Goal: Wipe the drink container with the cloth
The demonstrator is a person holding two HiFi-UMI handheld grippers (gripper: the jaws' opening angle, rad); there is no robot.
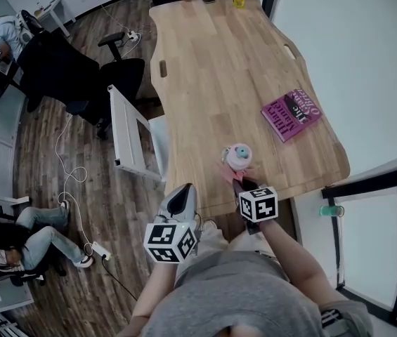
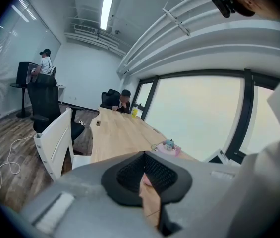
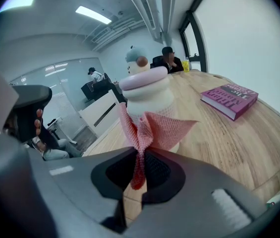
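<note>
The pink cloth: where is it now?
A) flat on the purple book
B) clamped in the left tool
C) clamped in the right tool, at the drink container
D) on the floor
C: in the right gripper view the cloth is clamped between the jaws of the right tool, just in front of the drink container.

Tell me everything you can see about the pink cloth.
The cloth is pink-red with a fine waffle-like weave, soft and crumpled. One bunched end is pinched between the shut jaws of the right gripper; the rest fans upward and lies against the lower body of the white drink container, which stands upright on the wooden table.
</note>
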